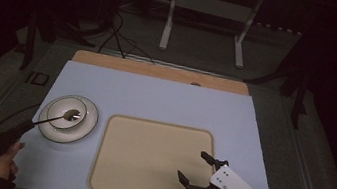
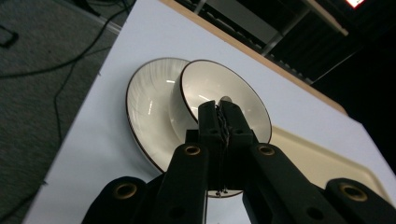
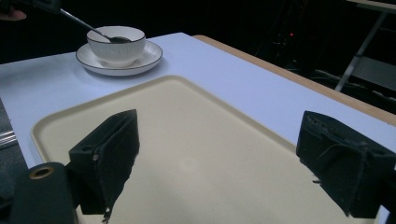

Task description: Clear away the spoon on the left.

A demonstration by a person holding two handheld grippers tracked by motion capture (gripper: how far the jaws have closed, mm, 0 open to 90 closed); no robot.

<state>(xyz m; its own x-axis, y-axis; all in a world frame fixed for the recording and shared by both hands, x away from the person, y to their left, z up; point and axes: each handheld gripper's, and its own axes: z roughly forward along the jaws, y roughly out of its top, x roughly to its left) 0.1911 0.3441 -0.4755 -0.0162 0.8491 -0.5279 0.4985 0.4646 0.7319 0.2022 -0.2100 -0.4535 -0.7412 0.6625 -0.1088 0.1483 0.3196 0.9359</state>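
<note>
White bowl (image 1: pixel 67 112) with a dark rim sits on a matching saucer (image 1: pixel 87 124) at the left of a pale blue table (image 1: pixel 156 97). The left gripper (image 2: pixel 220 112) is clamped on the handle of a metal spoon (image 1: pixel 59 117) whose head rests inside the bowl. The right gripper (image 1: pixel 196 167), jaws spread wide, hovers above the near right corner of a beige tray (image 1: pixel 147 157).

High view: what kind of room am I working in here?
Probably a lab or recording workspace, not a kitchen: dark room, cables on the floor, a bare white frame behind, and a table carrying a tray, bowl and plate.
</note>
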